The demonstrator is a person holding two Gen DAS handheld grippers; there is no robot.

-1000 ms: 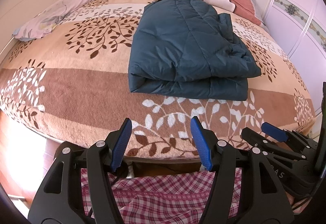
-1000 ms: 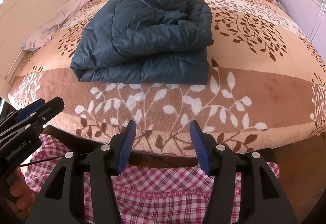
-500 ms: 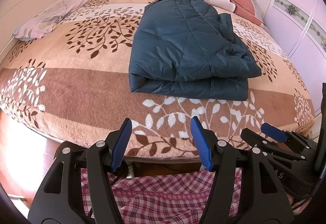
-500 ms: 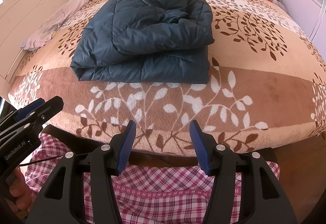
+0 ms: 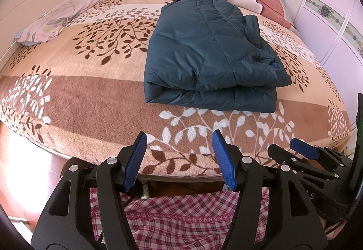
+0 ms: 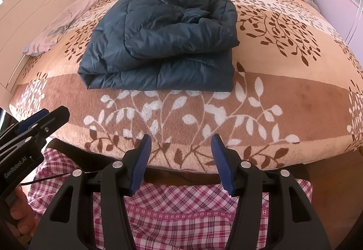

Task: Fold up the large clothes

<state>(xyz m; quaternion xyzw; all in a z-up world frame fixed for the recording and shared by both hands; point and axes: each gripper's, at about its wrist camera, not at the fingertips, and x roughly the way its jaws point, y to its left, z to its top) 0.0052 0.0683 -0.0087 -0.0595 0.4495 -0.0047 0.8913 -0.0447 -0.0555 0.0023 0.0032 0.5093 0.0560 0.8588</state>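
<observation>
Quilted teal jacket (image 5: pixel 211 57) was seen lying folded in layers on the leaf-patterned blanket (image 5: pixel 79 95), toward the far right. Folding was judged essentially finished; at most, tidying the bunched right edge was called for. The left gripper (image 5: pixel 179 159) and right gripper (image 6: pixel 180 160) were held wide apart, empty, near the bed's edge. "GenRobot.AI" was read on the left gripper.

Left tongs (image 6: pixel 34 124) partly out of frame

Each gripper, left (image 5: pixel 179 159) and right (image 6: pixel 180 160), has black plastic arms, silver screw heads and ribbed blue pads (image 5: pixel 133 162); white "GenRobot.AI" lettering (image 6: pixel 15 167) marks the left housing.
</observation>
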